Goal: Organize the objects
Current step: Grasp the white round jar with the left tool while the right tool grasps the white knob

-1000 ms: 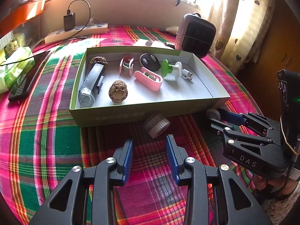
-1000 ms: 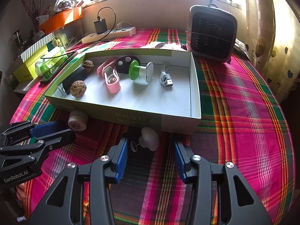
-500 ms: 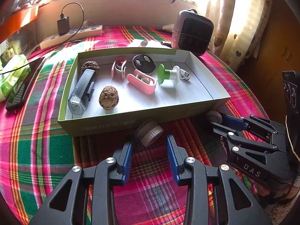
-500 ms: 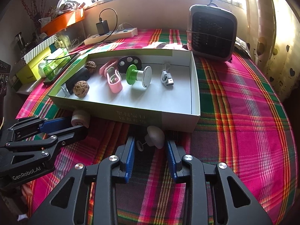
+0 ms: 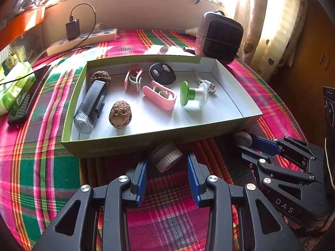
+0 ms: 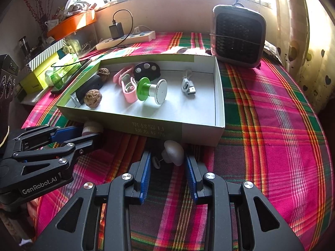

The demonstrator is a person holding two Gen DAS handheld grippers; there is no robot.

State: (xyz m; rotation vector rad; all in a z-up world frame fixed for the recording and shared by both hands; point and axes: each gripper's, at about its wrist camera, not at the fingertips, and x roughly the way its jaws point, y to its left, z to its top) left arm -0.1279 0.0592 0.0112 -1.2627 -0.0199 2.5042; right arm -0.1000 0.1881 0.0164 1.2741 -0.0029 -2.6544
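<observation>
Both grippers flank loose items outside the box (image 5: 146, 144). Left gripper (image 5: 167, 167), jaws apart, brackets the ribbed cap (image 5: 167, 156); right gripper (image 6: 167, 163) pinches the grey knob (image 6: 173, 152), both at six o'clock of the box, ready for lifting in.

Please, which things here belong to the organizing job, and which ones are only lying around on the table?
Job: green box; ridged round cap and grey mushroom-shaped piece, both outside the box at its front wall.
Lying about: power strip, small fan, dark phone, green tissue pack.
</observation>
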